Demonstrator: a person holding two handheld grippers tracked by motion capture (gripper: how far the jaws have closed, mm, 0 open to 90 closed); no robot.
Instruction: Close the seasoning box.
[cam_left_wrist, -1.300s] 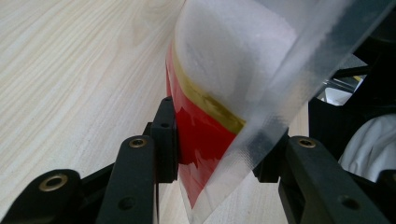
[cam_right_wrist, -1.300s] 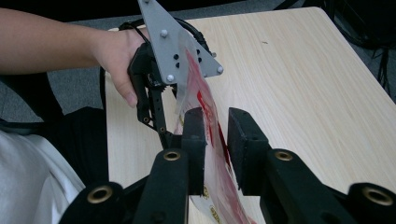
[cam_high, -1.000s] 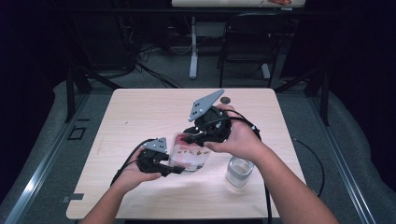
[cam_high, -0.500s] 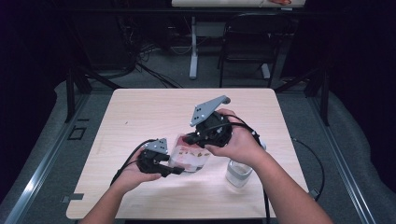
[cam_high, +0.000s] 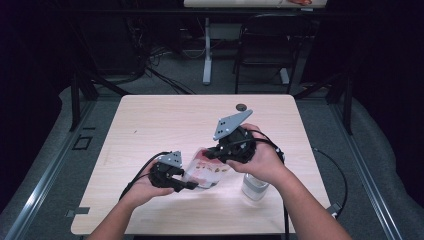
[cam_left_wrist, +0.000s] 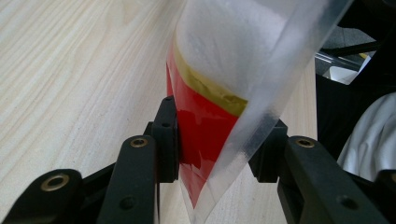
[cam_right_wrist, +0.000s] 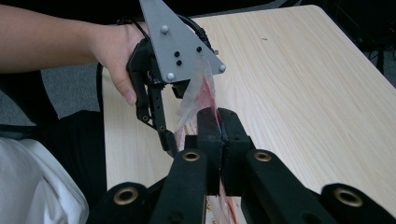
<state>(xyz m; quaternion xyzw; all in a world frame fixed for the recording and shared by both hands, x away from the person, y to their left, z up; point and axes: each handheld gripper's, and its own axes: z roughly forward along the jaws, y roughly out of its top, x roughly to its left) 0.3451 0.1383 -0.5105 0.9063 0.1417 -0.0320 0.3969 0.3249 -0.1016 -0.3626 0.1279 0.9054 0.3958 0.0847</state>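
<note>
Closest to the person, at about 6 o'clock on the pale wooden table (cam_high: 150, 125), the left gripper (cam_high: 187, 185) holds one end of a see-through plastic bag with red and yellow print and something white inside (cam_high: 207, 172). In the left gripper view its two black pads press on the bag's red part (cam_left_wrist: 205, 126) from both sides, so the jaws are partly closed around the bag. The bag stands up between them, just above the wood.

A little farther in, toward 5 o'clock, the right gripper (cam_high: 212, 152) comes from above. Its jaws have just been closing, and now they are pinched almost flat together on a thin edge of the bag (cam_right_wrist: 205, 100), as the right gripper view shows. So both grippers hold the same bag, one at each end, near the front middle of the table.

At about 4 o'clock, partly under the right hand (cam_high: 265, 162), stands a small clear glass jar (cam_high: 254, 187).

Far away at 12 o'clock, near the back edge, there is a small round dark hole (cam_high: 241, 107) in the table.

The bag looks light, soft and floppy, and its skin looks slippery. It will likely bend and sag if held at one spot. The best places to hold are the flat edges, not the puffy middle. Pulling too hard could tear it or make it slip out.
</note>
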